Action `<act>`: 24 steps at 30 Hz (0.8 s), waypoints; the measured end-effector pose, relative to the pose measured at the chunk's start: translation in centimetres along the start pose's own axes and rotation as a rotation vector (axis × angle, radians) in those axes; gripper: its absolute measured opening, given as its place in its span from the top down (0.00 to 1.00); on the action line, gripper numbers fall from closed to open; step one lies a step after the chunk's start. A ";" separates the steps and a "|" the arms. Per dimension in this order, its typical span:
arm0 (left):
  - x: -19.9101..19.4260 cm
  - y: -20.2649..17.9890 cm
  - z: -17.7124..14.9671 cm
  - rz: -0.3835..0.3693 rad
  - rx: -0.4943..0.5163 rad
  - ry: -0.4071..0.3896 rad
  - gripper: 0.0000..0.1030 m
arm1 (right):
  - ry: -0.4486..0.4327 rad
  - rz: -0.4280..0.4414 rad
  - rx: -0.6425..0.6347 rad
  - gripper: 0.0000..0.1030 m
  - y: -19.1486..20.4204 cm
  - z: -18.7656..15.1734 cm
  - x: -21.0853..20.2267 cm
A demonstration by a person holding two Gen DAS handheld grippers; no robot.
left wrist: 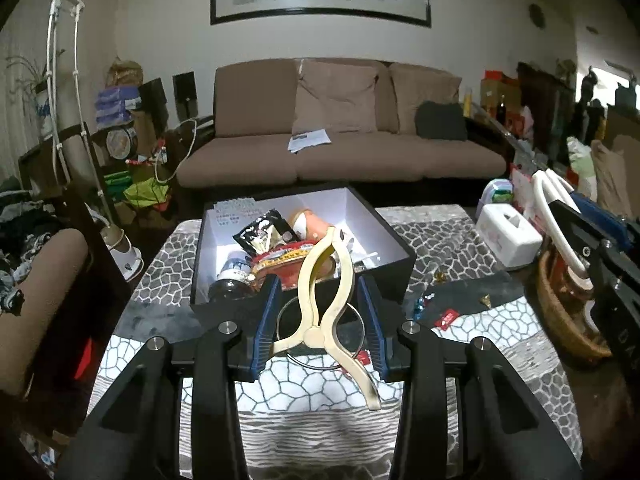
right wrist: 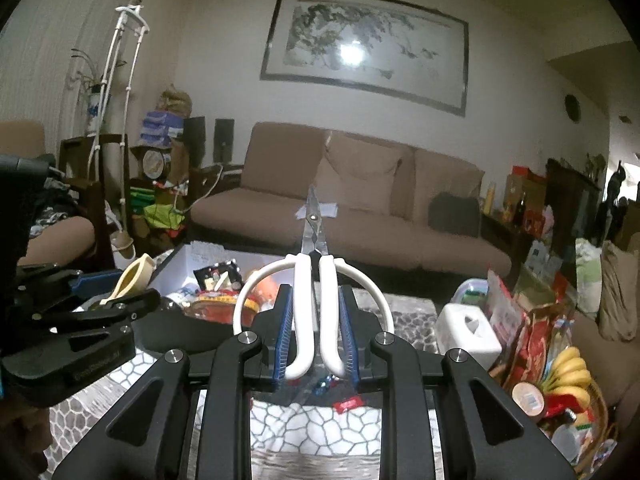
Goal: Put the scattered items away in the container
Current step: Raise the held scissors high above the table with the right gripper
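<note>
A black box with a white inside (left wrist: 384,224) stands on the patterned table and holds a black snack packet, a jar and other items. My left gripper (left wrist: 320,312) is shut on cream plastic tongs (left wrist: 324,284), held just in front of the box's near wall, tip over the box. My right gripper (right wrist: 316,328) is shut on white-handled scissors (right wrist: 316,280), blades pointing up and away, to the right of the box (right wrist: 176,264). The right gripper (left wrist: 592,256) also shows at the right edge of the left wrist view.
Small wrapped sweets (left wrist: 444,316) lie on the table right of the box. A white tissue box (left wrist: 508,236) and a basket of snacks and bananas (right wrist: 560,380) stand at the right. A metal ring (left wrist: 320,332) lies below the tongs. A brown sofa (left wrist: 340,148) is behind.
</note>
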State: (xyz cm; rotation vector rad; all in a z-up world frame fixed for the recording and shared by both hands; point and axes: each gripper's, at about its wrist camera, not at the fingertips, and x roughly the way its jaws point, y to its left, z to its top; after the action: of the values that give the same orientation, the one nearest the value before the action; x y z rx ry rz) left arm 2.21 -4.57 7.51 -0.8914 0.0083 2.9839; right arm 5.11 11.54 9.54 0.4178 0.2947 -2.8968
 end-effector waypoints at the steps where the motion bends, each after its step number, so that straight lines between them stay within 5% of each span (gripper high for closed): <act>1: -0.3 0.1 0.2 -0.005 -0.007 -0.008 0.64 | -0.006 -0.002 -0.005 0.79 0.0 0.1 -0.1; 16: -4.3 2.1 2.8 -0.019 -0.067 -0.084 0.64 | -0.061 0.009 -0.071 0.79 0.3 2.6 -2.6; 24: -5.9 3.4 0.9 -0.016 -0.076 0.005 0.64 | -0.037 0.063 -0.096 0.79 0.2 3.9 -6.3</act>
State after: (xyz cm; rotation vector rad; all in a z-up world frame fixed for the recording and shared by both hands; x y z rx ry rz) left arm 6.58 -8.10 11.44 -0.9018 -0.1120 2.9853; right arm 10.12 11.50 15.07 0.3510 0.4057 -2.8113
